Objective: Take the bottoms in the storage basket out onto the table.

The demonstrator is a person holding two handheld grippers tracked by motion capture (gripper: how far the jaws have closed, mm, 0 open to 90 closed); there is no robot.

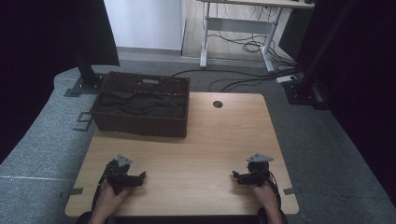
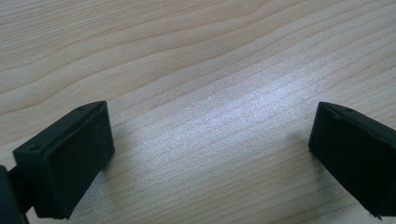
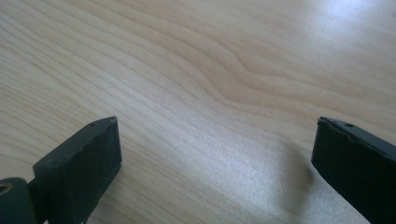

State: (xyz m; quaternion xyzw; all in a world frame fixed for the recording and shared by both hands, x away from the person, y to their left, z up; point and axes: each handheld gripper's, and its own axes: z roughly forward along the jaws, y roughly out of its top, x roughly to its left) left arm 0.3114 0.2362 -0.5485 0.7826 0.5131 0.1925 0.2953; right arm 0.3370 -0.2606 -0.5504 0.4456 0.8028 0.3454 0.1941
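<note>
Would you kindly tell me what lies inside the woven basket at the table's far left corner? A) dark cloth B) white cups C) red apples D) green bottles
A: the high view shows crumpled dark cloth lying within the brown woven basket.

Grey carpet (image 1: 42, 140) — white desk (image 1: 243, 28) behind

Wooden table (image 1: 196, 140); grey carpet (image 1: 37, 140); desk frame (image 1: 238, 23) behind

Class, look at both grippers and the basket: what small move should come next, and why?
Probably the left gripper should lift and head for the dark cloth in the wicker basket. Both it and the right gripper sit low at the table's near edge, open, nothing between their fingers; the basket stands on the left gripper's side.
</note>
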